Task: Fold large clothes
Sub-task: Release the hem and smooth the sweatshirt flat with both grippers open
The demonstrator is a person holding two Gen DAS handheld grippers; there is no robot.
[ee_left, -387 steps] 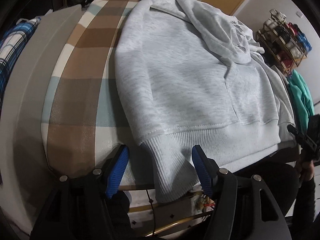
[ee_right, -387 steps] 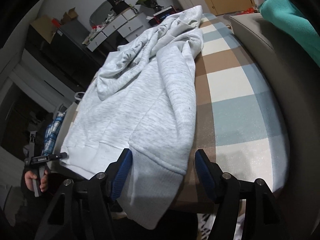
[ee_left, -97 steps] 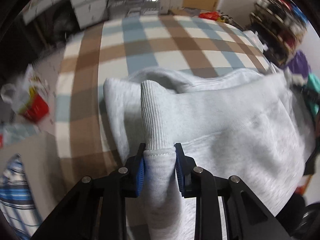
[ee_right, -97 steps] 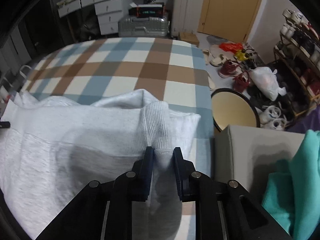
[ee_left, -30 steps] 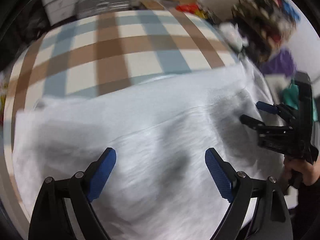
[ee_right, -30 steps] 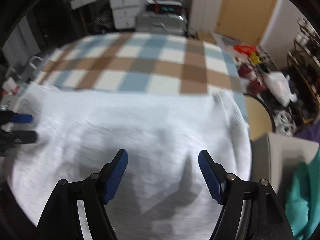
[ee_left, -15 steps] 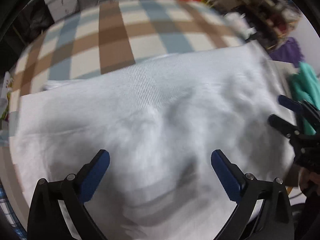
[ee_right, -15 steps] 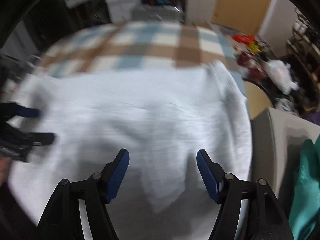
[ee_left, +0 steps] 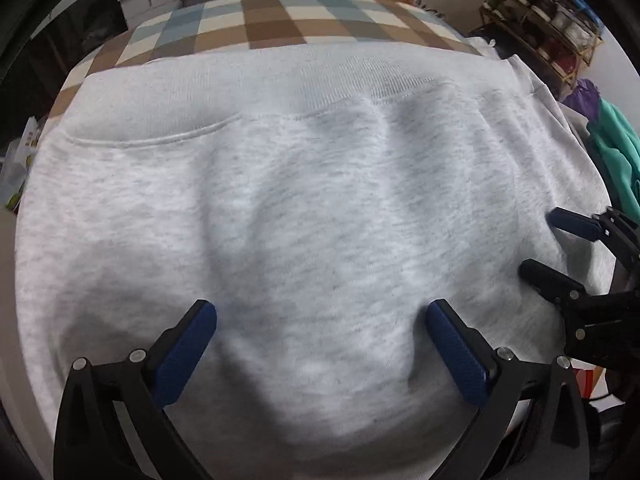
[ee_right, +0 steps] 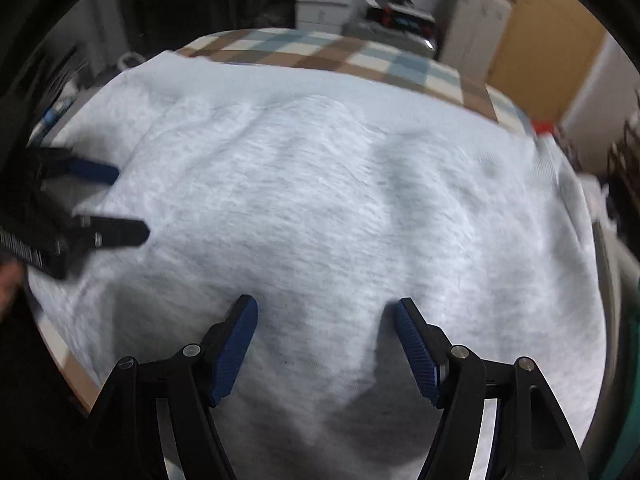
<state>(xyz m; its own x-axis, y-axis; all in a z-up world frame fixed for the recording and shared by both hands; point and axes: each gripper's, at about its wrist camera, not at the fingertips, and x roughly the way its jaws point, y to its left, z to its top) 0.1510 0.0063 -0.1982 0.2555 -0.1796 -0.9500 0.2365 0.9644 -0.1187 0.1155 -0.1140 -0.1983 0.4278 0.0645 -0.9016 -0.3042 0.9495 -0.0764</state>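
Left wrist view shows the grey sweatshirt (ee_left: 312,200) lying folded and mostly flat on the checked table (ee_left: 272,20). It fills most of the picture. Its ribbed hem band runs across the far side, and a few soft bumps still show in the cloth.

The left gripper (ee_left: 320,344) hangs just above the sweatshirt with its blue pads spread very wide. Its jaws have just been opening, and nothing is pinched between them; only flat cloth lies below. The right gripper (ee_right: 326,340) is spread too, a bit less wide, and it also holds nothing. In the right wrist view the picture is blurry, so that hand looks like it is on the move. Each gripper can be seen at the edge of the other's view, near the two ends of the sweatshirt.

It looks like one fold is done and the cloth has been let go. The sweatshirt is still wide, so I think another fold is needed. For that, each gripper would have to find an edge or corner and pinch through all the layers at once. Grabbing only the top layer could pull the fold apart.

A teal cloth (ee_left: 616,152) sits off to the side, not touching the job.
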